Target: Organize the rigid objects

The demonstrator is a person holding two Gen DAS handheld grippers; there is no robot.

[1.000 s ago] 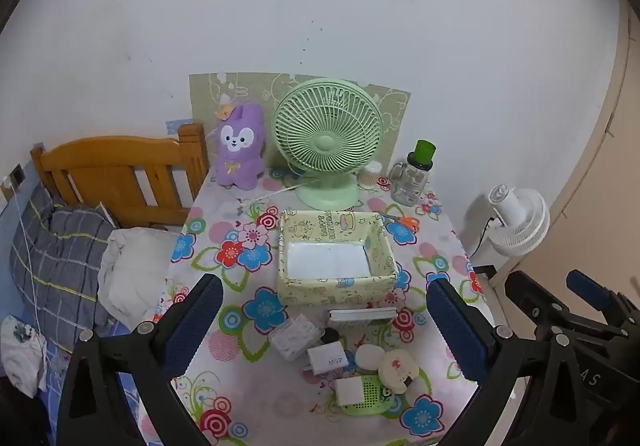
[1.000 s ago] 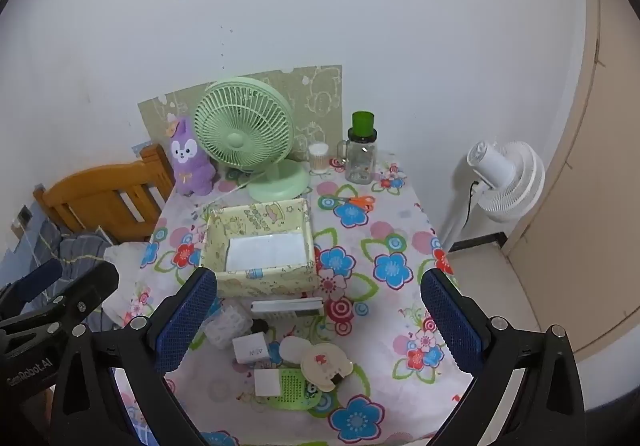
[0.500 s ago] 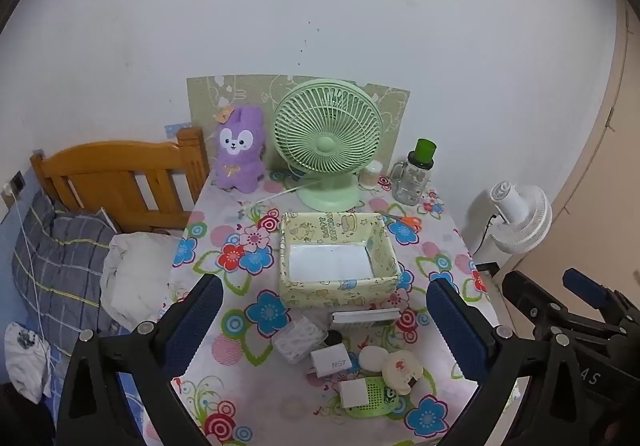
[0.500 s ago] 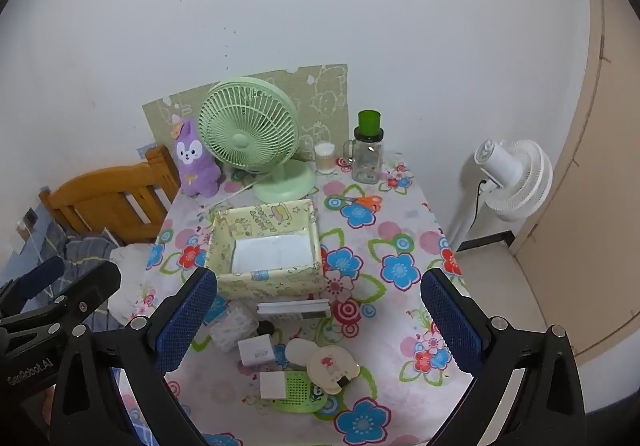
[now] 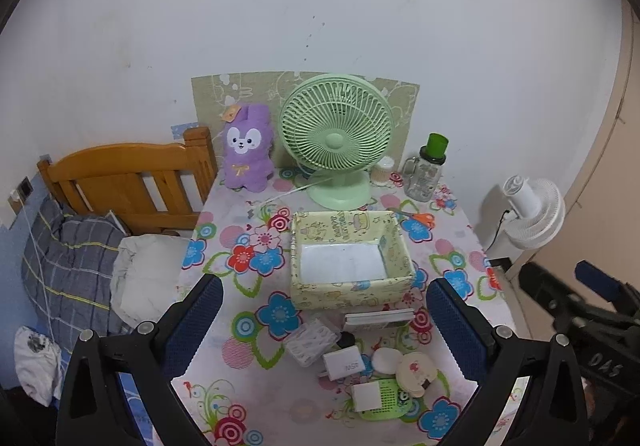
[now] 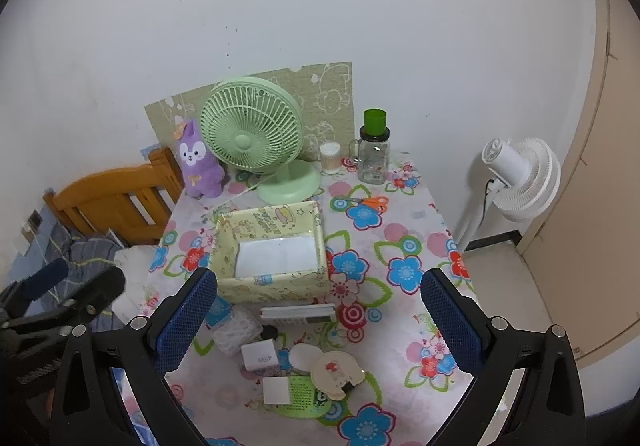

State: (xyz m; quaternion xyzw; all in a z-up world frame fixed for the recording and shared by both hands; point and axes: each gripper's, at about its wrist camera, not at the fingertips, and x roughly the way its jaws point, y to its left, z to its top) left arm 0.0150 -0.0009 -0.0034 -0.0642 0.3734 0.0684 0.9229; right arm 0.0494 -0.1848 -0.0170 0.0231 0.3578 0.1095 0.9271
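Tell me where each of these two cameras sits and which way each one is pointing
Left wrist view: sits on the left gripper, high above the table's near edge, facing the wall; its open blue fingers show, the right gripper's frame at right.
Right wrist view: sits on the right gripper, aimed alike; open fingers show, the left gripper's frame at left.
Both share the yellow box, green fan and small items.
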